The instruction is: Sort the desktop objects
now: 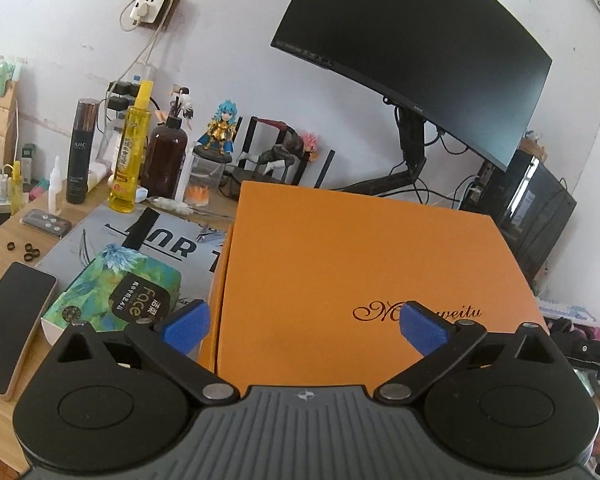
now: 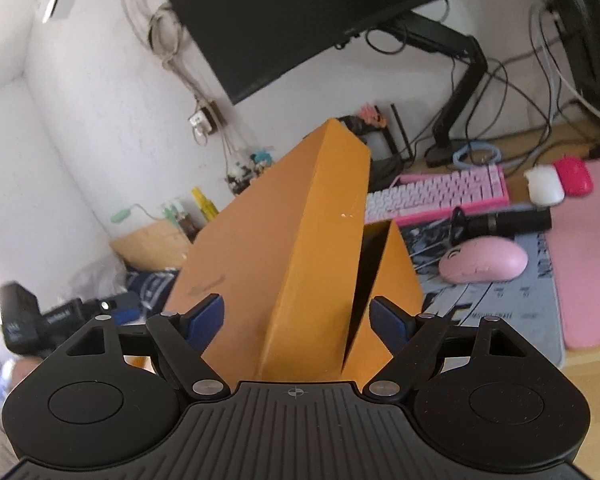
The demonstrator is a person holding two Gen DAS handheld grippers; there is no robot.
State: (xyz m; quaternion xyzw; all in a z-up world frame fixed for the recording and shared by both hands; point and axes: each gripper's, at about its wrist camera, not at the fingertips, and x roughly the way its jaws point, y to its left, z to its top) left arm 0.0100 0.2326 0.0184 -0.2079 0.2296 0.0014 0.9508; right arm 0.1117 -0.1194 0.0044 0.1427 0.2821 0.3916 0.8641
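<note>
Orange box [image 2: 300, 240] tilted, lid edge between right gripper [image 2: 296, 322] jaws, spread wide, not pressing; left gripper [image 1: 304, 324] jaws spread too.

One orange box [image 1: 364, 264] with one lid [image 2: 276, 216], raised on edge in the right wrist view. One dark monitor [image 1: 416, 52] on one arm mount [image 2: 456, 64]. Three mice: one pale pink [image 2: 483, 261], one white [image 2: 545, 185], one bright pink [image 2: 575, 175]. One pink keyboard [image 2: 440, 192]. One black cylinder [image 2: 508, 221], perhaps a torch. One tissue pack [image 1: 112, 292]. One phone [image 1: 12, 320]. Four small black rings [image 1: 25, 249], as far as countable. One remote [image 1: 47, 221]. One tall yellow bottle [image 1: 131, 156], one brown pump bottle [image 1: 167, 156], one black bottle [image 1: 81, 152]. One blue-haired figurine [image 1: 220, 128]; others behind too blurred to count. One wall socket [image 1: 152, 7].
</note>
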